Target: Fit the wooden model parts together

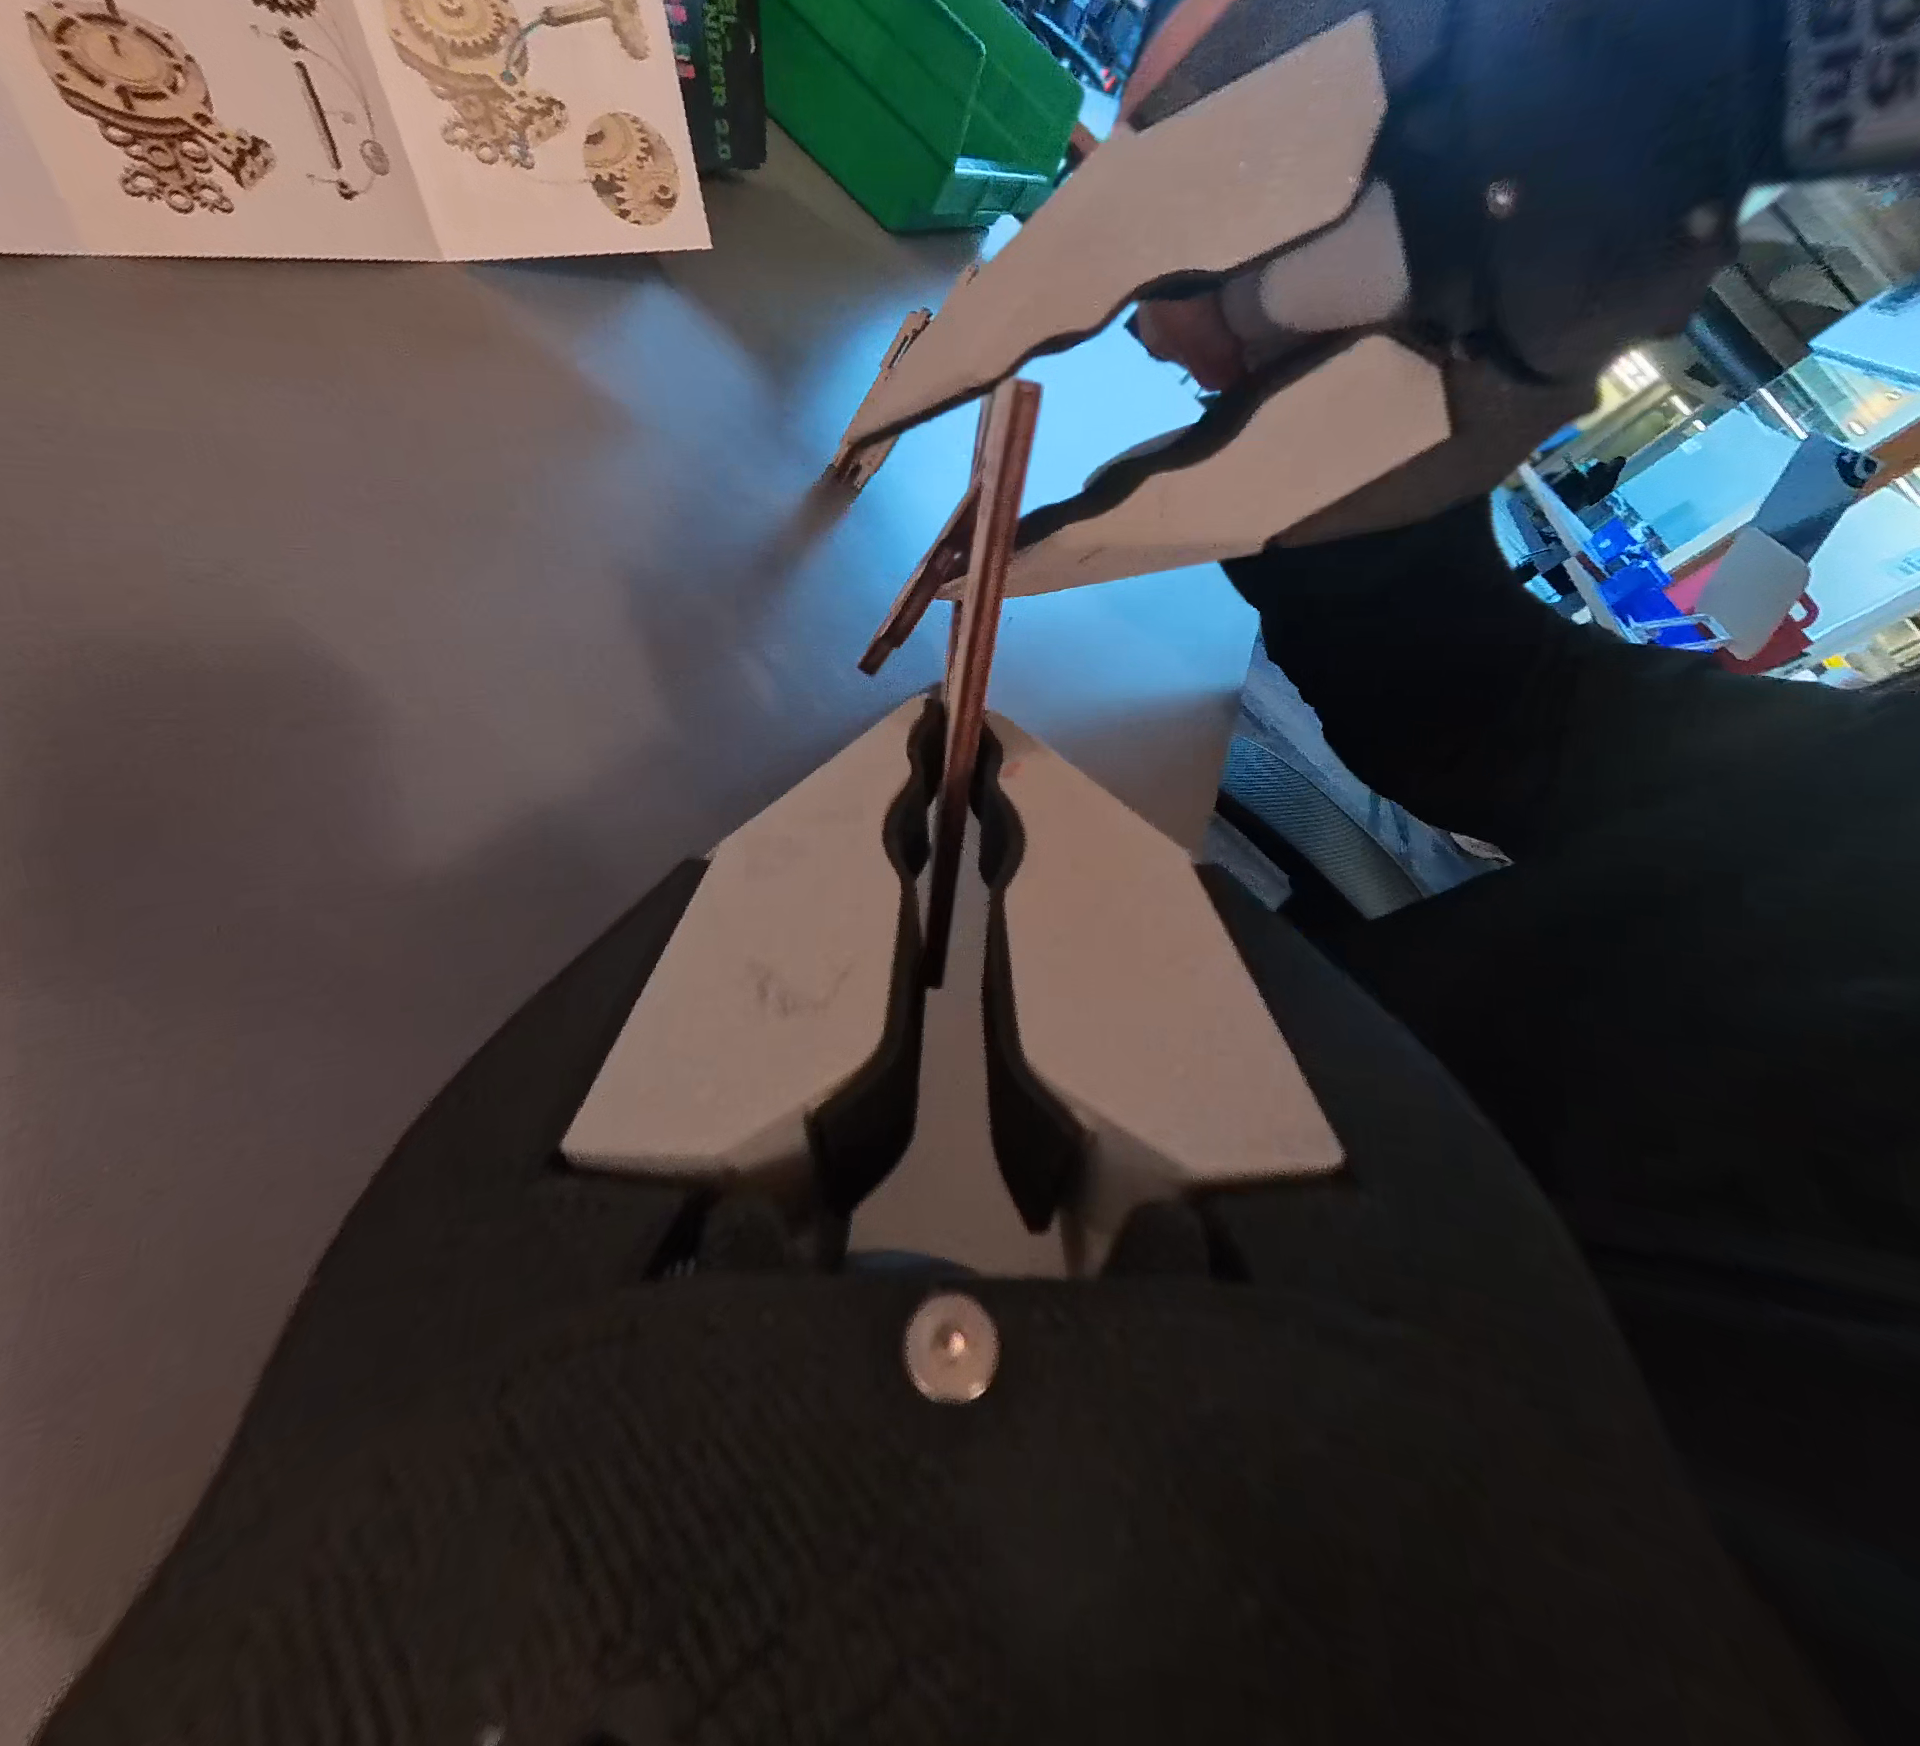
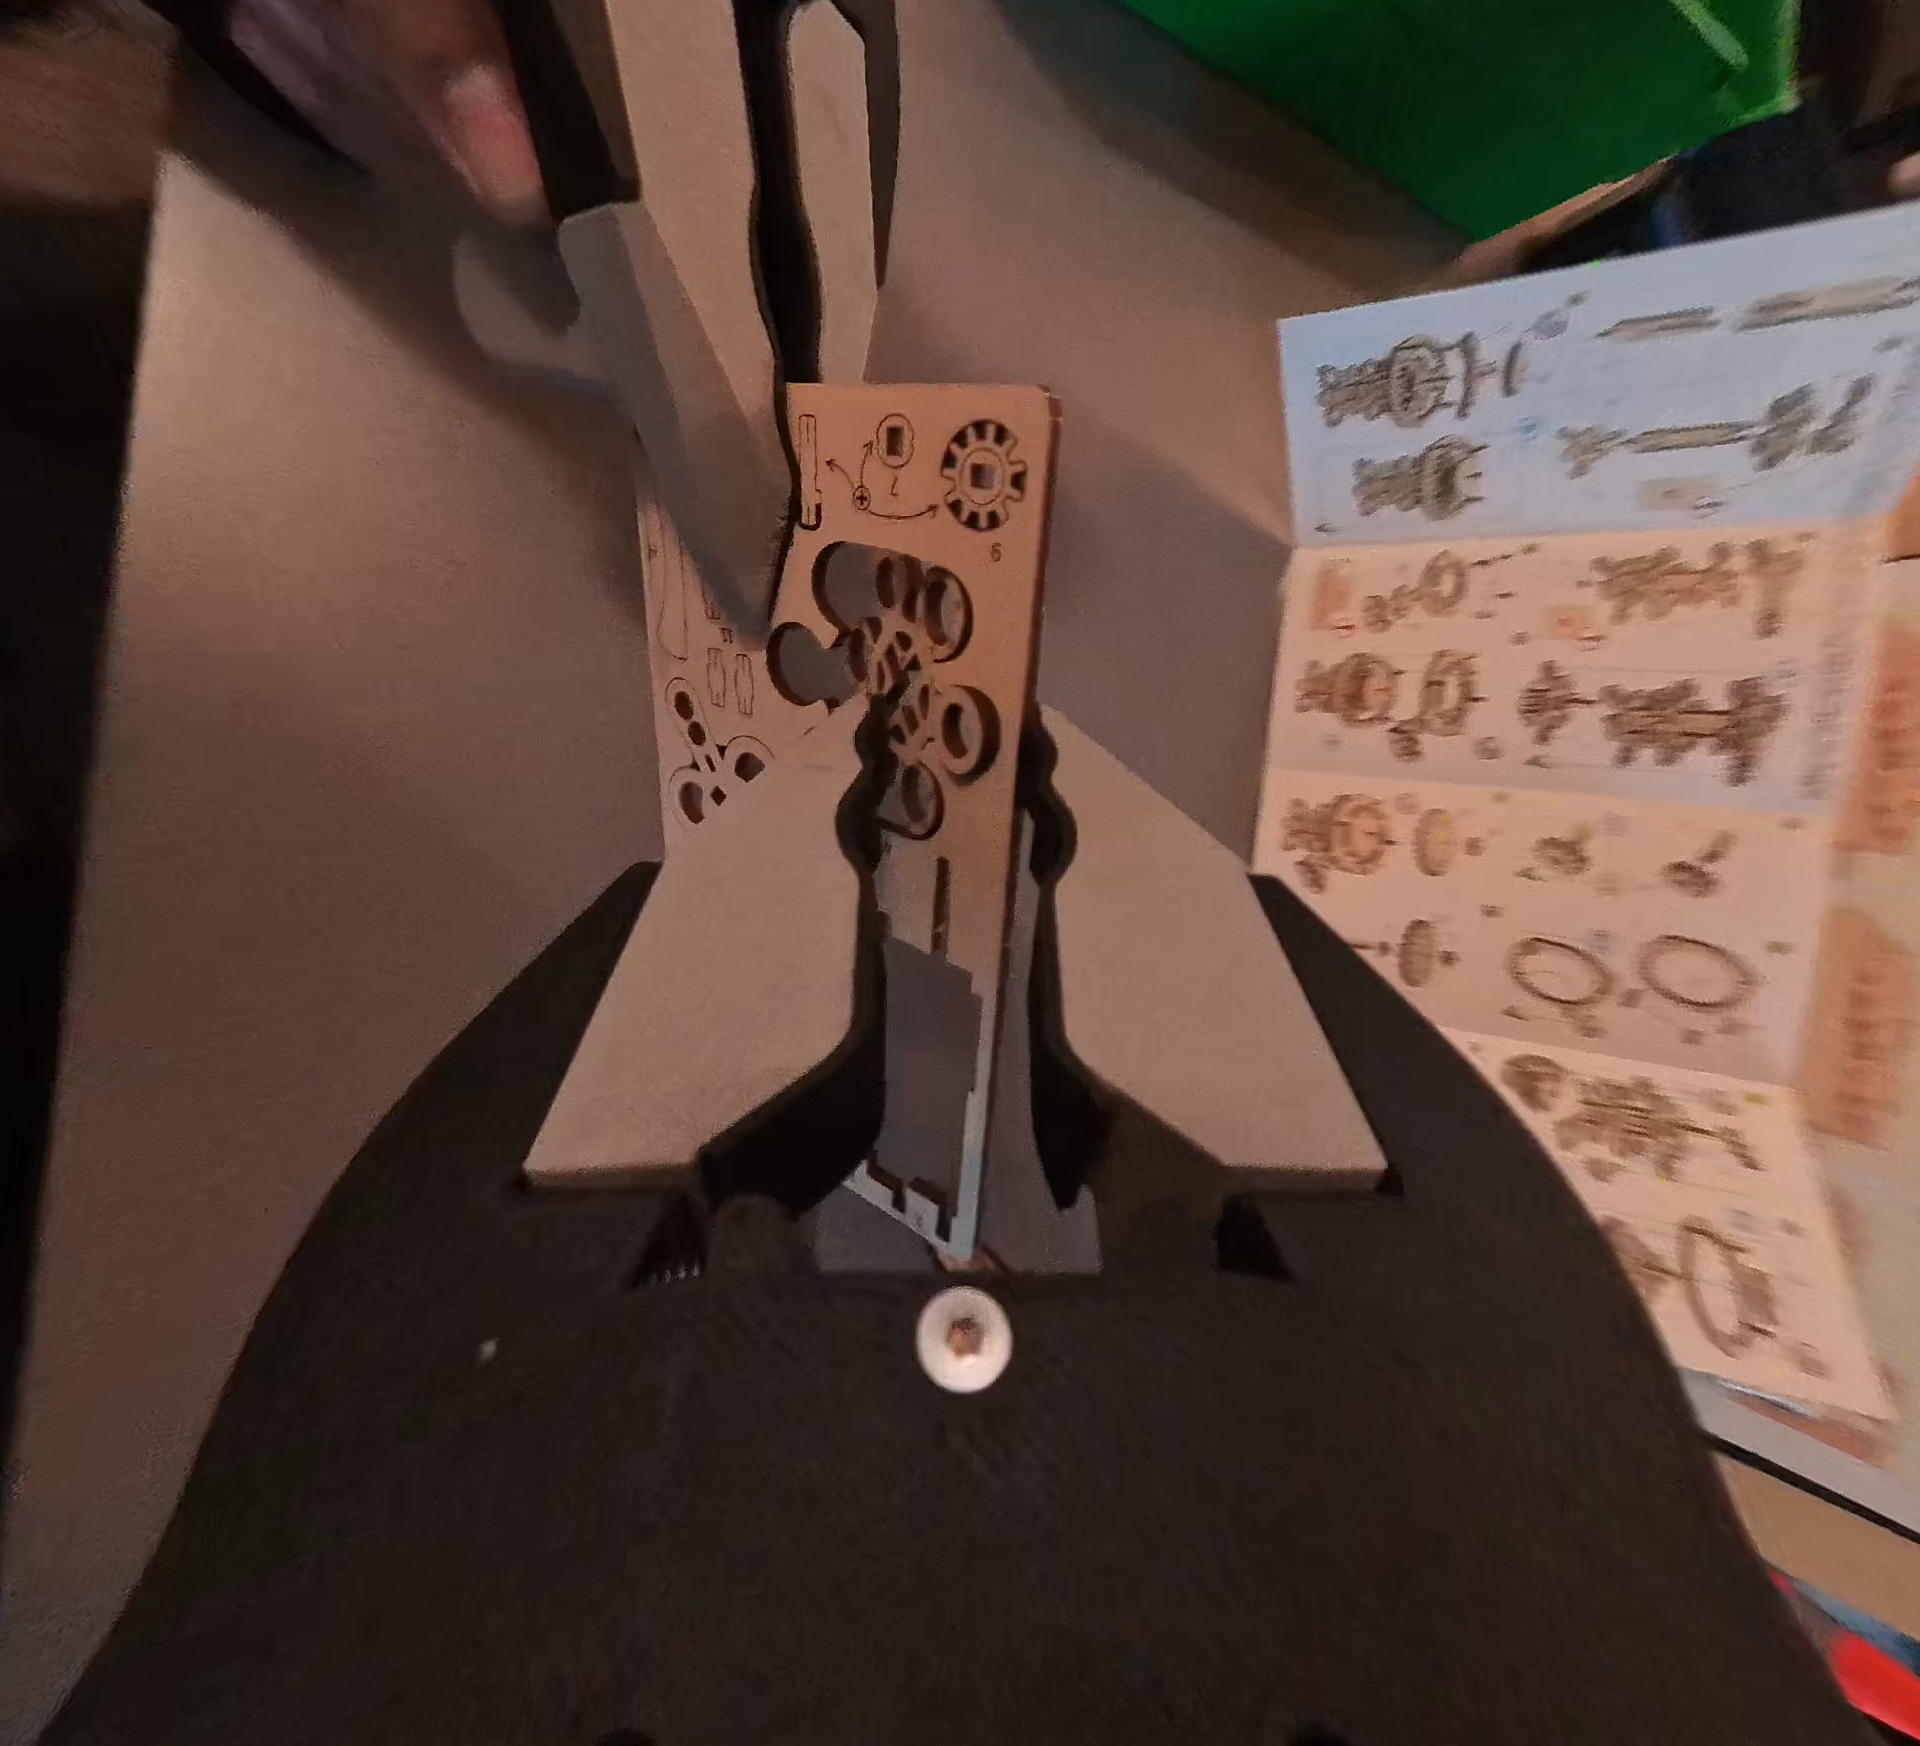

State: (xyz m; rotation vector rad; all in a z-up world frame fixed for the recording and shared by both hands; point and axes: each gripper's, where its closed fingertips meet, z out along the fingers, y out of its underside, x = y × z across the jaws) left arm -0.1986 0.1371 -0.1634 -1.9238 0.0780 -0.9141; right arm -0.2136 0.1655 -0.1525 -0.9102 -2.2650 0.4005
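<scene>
A thin wooden sheet of laser-cut model parts (image 1: pixel 982 616) stands edge-on in the left wrist view. My left gripper (image 1: pixel 961 720) is shut on its lower edge. The right wrist view shows the sheet's face (image 2: pixel 1023 636) with gear and ring cut-outs. My right gripper (image 2: pixel 951 730) has its jaws apart, with the sheet slanting between them against the right finger (image 2: pixel 1101 865). The right gripper also shows in the left wrist view (image 1: pixel 914 522), reaching in from the upper right. The left gripper (image 2: pixel 779 553) comes down from the top onto the sheet's left edge. A second cut sheet (image 2: pixel 696 720) stands behind it, outside the jaws.
A folded instruction leaflet (image 1: pixel 343 34) lies on the grey table (image 1: pixel 364 553); it also lies to my right in the right wrist view (image 2: pixel 1558 761). A green bin (image 1: pixel 883 34) stands behind it. A hand (image 2: pixel 416 34) holds the left gripper. The table edge (image 1: pixel 1236 761) is close on the right. Both grippers' tips are close together, under 4 cm apart.
</scene>
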